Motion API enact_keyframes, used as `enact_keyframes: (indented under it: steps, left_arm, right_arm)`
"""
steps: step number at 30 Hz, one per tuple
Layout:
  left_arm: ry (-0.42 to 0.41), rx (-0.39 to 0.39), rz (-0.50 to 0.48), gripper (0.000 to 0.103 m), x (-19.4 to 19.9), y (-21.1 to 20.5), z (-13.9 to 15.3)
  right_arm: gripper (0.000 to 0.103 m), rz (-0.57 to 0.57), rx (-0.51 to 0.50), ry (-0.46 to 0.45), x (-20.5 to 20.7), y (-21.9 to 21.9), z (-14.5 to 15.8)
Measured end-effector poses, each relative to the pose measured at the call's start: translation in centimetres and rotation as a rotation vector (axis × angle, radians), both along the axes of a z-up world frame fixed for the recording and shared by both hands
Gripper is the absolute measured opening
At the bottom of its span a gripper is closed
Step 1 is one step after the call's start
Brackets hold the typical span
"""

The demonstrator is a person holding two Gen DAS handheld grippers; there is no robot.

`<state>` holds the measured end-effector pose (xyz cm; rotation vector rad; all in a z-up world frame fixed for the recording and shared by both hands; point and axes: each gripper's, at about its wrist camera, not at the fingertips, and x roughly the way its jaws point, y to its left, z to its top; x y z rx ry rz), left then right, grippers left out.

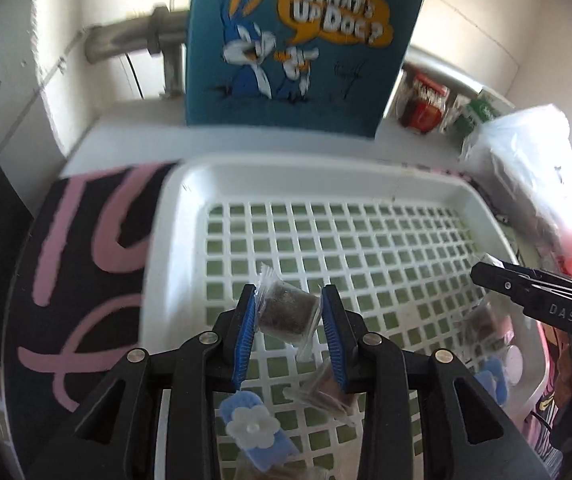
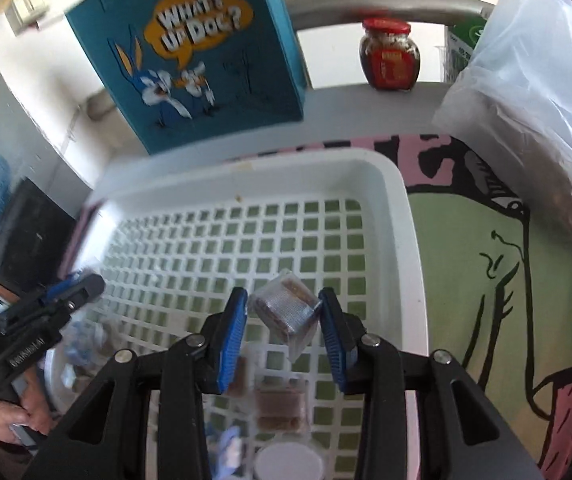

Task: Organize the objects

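My left gripper [image 1: 289, 300] is shut on a clear-wrapped brown snack cube [image 1: 286, 312], held above the white lattice basket [image 1: 326, 184]. In the right wrist view, my right gripper [image 2: 284, 304] is shut on a second wrapped brown snack cube [image 2: 286, 314] over the same basket [image 2: 406, 216]. Under the grippers, more wrapped brown snacks [image 1: 324, 394] [image 2: 282, 404], a blue hair clip with a white flower [image 1: 252, 430] and a white round lid [image 2: 289, 465] lie on the basket floor. The right gripper's black tip [image 1: 526, 286] shows at the left view's right edge, and the left gripper's tip [image 2: 66, 296] at the right view's left edge.
A teal cartoon bag [image 1: 294, 44] [image 2: 194, 60] stands behind the basket. A red-lidded jar [image 2: 390, 54] and a green carton [image 1: 476, 114] sit on the back ledge. A white plastic bag [image 2: 534, 112] bulges at the right. Patterned pink, black and green cloth [image 2: 486, 280] covers the table.
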<state>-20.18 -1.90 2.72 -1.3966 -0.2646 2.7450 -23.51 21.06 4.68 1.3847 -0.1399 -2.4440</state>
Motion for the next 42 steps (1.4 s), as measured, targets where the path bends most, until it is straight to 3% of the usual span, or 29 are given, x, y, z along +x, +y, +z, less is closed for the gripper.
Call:
enact_keyframes:
  steps: [2,3,5,7,11,13,19,27,33,42]
  left_arm:
    - [-0.013,0.011,-0.005,0.037,-0.3,0.1,-0.3]
    - [-0.013,0.02,-0.007,0.046,-0.2,0.0,-0.3]
    - [-0.002,0.064,-0.005,0.052,0.2,-0.3,0.4]
    - [0.029,0.099,-0.012,0.061,1.1,-0.5,1.5]
    - [0.178,0.137,-0.044,0.071,4.4,-0.6,5.7]
    - [0.243,0.126,-0.038,0.079,6.2,-0.6,7.4]
    - [0.421,0.055,-0.069,0.086,13.0,0.0,11.4]
    - [0.537,-0.047,-0.115,0.091,20.4,1.8,13.0]
    - [0.522,-0.074,-0.095,0.094,23.0,2.7,10.8]
    - [0.386,-0.079,-0.06,0.094,22.2,3.0,5.7]
  right_arm:
    - [0.041,-0.001,0.027,-0.029,-0.2,-0.1,-0.6]
    - [0.052,0.008,0.014,-0.011,-0.1,0.0,-0.5]
    - [0.064,-0.008,0.025,0.007,0.2,0.2,0.1]
    - [0.064,-0.017,-0.006,0.059,1.1,0.8,1.6]
    - [0.064,0.025,-0.06,0.186,4.8,1.6,6.1]
    - [0.064,0.046,-0.072,0.269,7.2,2.0,8.5]
    - [0.071,0.046,-0.124,0.494,16.0,4.3,14.0]
    - [0.072,0.082,-0.138,0.634,24.1,5.1,16.8]
    - [0.075,0.124,-0.1,0.661,27.3,4.0,15.3]
    - [0.075,0.118,0.039,0.614,27.0,1.9,9.9]
